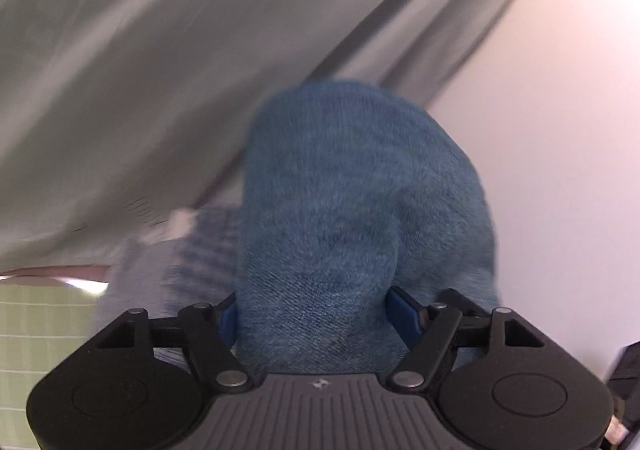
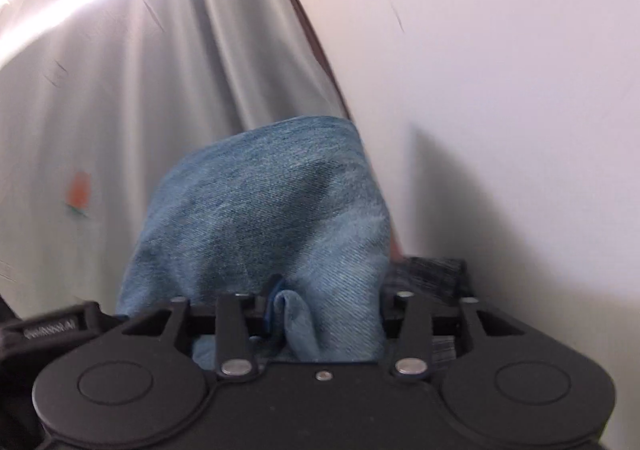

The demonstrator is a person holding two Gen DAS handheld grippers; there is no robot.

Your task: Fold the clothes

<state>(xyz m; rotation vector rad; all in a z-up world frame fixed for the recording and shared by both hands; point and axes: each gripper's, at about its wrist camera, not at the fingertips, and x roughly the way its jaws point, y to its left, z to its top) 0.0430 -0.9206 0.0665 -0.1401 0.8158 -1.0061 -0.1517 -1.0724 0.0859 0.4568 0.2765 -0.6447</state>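
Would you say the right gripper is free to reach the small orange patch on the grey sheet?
Probably not yet: the right gripper has bunched blue denim cloth filling its jaws, though nothing else blocks the orange patch on the grey sheet.

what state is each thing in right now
left hand-held gripper: denim bunched between its blue pads, lifted
right hand-held gripper: a fold of denim between its jaws, lifted
curtain: hanging in folds, blurred
wall: bare
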